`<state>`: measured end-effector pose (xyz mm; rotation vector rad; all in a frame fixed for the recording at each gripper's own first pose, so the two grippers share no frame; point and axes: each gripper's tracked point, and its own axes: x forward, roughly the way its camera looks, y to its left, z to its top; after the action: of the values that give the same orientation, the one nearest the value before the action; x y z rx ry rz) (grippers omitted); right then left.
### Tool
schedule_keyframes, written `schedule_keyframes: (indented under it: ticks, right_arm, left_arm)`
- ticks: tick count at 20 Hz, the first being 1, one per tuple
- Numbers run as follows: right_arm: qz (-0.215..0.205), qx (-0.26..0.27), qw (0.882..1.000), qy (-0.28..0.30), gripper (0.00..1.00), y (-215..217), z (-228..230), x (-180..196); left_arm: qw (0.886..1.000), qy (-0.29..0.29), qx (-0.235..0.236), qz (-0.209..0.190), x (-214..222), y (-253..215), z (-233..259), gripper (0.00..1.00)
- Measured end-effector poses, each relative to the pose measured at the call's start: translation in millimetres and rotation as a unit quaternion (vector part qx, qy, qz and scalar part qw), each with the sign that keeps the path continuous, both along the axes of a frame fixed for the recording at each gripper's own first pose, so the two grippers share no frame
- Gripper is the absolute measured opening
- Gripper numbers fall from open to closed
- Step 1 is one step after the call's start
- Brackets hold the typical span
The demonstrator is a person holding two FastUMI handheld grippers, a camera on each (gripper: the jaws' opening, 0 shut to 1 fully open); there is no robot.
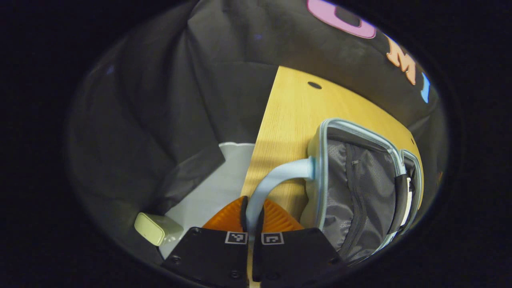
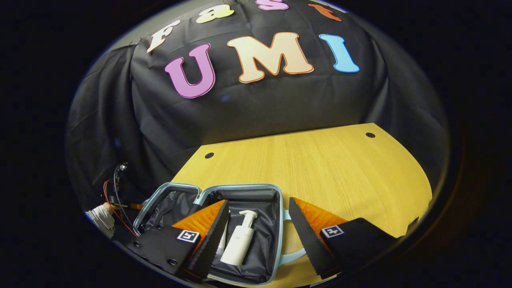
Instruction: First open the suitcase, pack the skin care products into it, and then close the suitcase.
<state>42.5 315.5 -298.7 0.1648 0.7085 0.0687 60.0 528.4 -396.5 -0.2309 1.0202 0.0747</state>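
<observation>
Left tool clamped on the case handle, right tool spread wide over the open case.

In the left gripper view the left tool (image 1: 252, 218) has both fingers pressed on the pale blue, curved handle (image 1: 276, 176) of the suitcase (image 1: 360, 180), which stands on the wooden worktop (image 1: 288, 116); beyond the handle show grey mesh lining and a pale blue rim. A small cream box (image 1: 154, 228) lies on the floor by the worktop's edge. In the right gripper view the right tool (image 2: 256, 236) hovers with fingers far apart above the open case (image 2: 240, 192); a white pump bottle (image 2: 239, 240) lies on the dark, smooth lining of one half. The grained, rounded worktop (image 2: 320, 164) stretches behind.
</observation>
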Motion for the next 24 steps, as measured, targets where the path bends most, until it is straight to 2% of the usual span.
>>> schedule_keyframes:
  ticks: [4,13,16,24]
  right_arm:
    - [0.012,0.0,1.0,-0.007,0.94,3.9,3.2,-2.0]
    - [0.073,0.016,0.996,-0.037,0.94,8.3,22.0,-0.2]
    - [0.081,0.031,0.995,-0.04,0.94,-2.1,28.0,1.9]
    - [0.071,0.042,0.994,-0.066,0.94,-63.5,58.2,3.3]
  left_arm:
    - [0.999,-0.041,0.026,-0.02,5.3,-2.3,34.7,0.0]
    - [0.988,-0.151,-0.013,-0.007,9.8,-50.3,152.8,0.0]
    - [0.985,-0.172,-0.017,-0.005,6.9,-74.3,188.0,0.0]
    - [0.973,-0.224,-0.029,-0.048,17.0,-152.5,255.9,0.0]
